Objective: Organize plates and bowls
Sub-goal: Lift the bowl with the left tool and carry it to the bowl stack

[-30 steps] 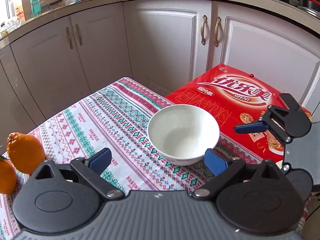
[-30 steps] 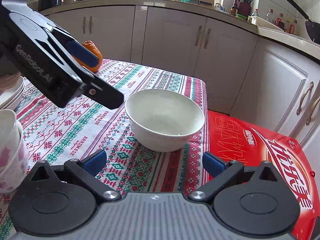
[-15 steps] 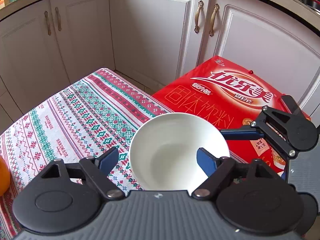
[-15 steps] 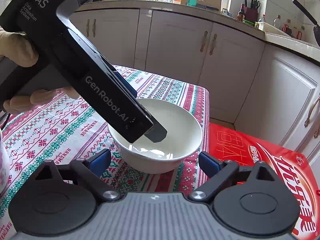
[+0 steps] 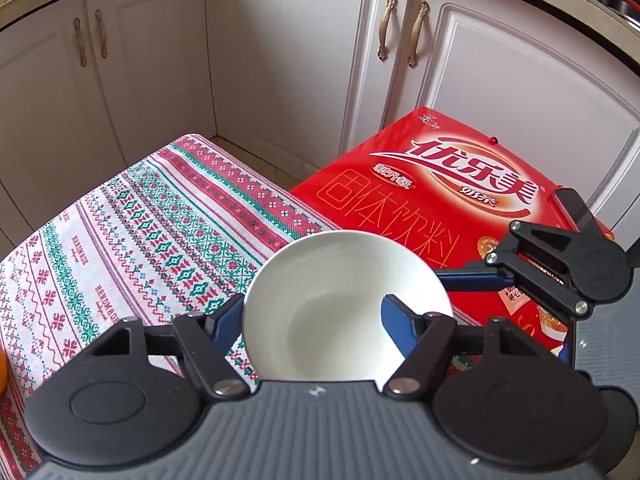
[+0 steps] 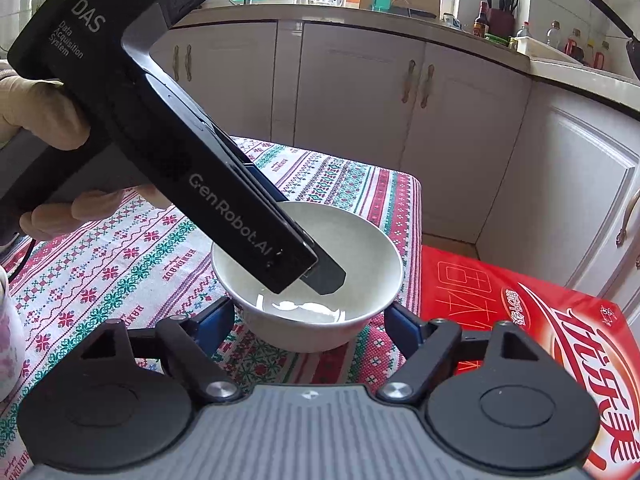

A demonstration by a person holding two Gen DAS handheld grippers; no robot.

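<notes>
Two grippers on one bowl | left gripper: fingers wide, one inside, one outside the rim | right gripper: fingers wide, flanking bowl

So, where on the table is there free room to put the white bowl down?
The striped cloth lies bare from the white bowl to the far corner near the cupboards. The red box top beside the table also looks free. It is crowded around the bowl, where the left gripper and right gripper meet.
</notes>
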